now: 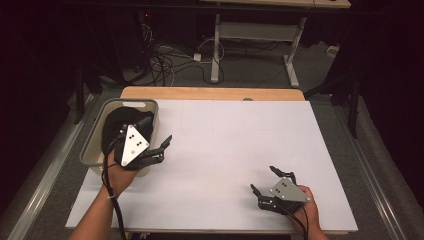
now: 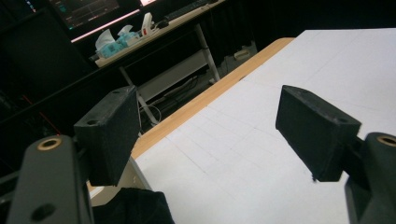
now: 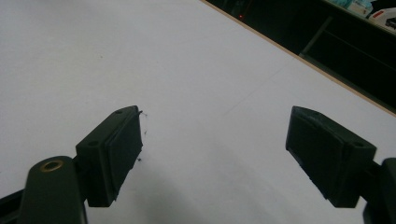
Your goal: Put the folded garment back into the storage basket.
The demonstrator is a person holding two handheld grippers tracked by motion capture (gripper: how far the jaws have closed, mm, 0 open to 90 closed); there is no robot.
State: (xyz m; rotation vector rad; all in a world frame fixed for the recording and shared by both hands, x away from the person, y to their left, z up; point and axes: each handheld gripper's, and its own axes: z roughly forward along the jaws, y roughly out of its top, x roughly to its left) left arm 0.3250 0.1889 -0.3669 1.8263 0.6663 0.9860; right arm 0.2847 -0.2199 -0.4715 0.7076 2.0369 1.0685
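Nearest me, my right gripper [image 1: 264, 180] sits by the tabletop's near right edge, jaws spread, empty. Farther off, my left gripper [image 1: 162, 146] hovers gaping beside the grey bin [image 1: 94, 145] holding black cloth [image 1: 116, 121], left edge.

No legible text or labels anywhere

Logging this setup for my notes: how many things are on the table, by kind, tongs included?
Tongs: 2, left tongs and right tongs, both open
Grey bin: 1
Black cloth in the bin: 1
White sheet: 1
Total: 5
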